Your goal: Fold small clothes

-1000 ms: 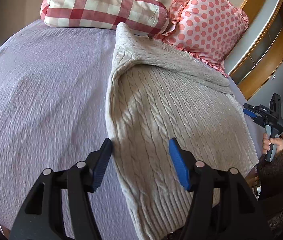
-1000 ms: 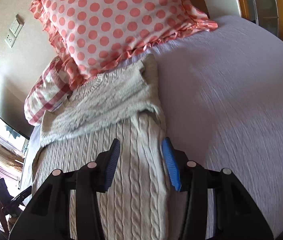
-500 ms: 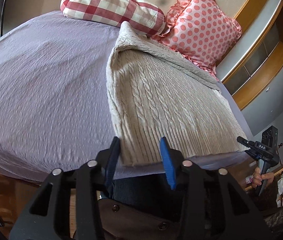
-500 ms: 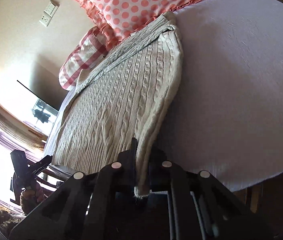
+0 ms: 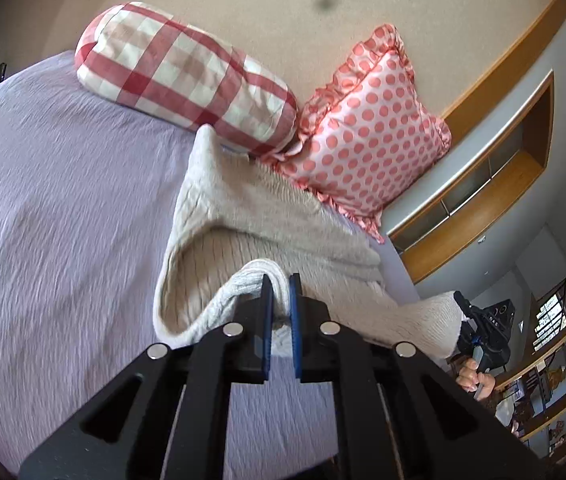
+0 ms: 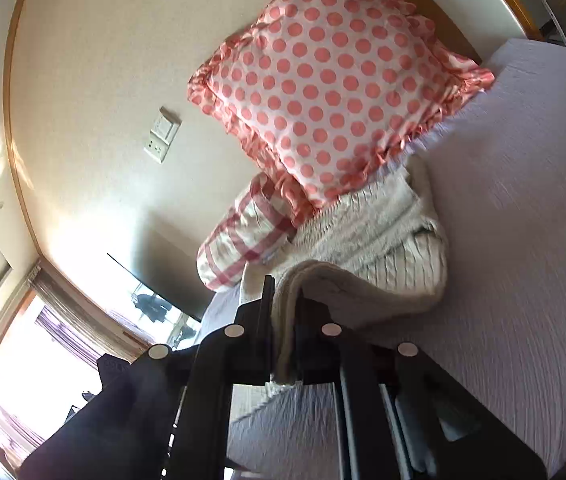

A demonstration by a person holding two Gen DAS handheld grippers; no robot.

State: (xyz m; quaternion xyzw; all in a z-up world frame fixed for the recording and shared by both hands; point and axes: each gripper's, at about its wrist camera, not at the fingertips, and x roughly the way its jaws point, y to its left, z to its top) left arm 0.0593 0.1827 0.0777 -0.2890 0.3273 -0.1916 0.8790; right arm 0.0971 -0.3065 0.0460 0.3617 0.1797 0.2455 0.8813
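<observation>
Left wrist: both grippers [image 5: 279, 280] [image 6: 285, 294] clamped on lifted sweater [image 5: 243, 216] hem.

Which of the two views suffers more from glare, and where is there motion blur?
Right wrist view: the bright window at lower left is overexposed. Left wrist view: even light, but the lilac textured bedspread is smeared by motion; both are fisheye-bent.

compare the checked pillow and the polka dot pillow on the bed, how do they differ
The checked pillow has red and white checks; the polka dot pillow has coral dots on pale pink. The checked pillow is a plain-edged roll lying flat; the polka dot pillow is square, ruffle-edged and propped up against the wall. Both sit at the head of the bed, touching each other.
</observation>
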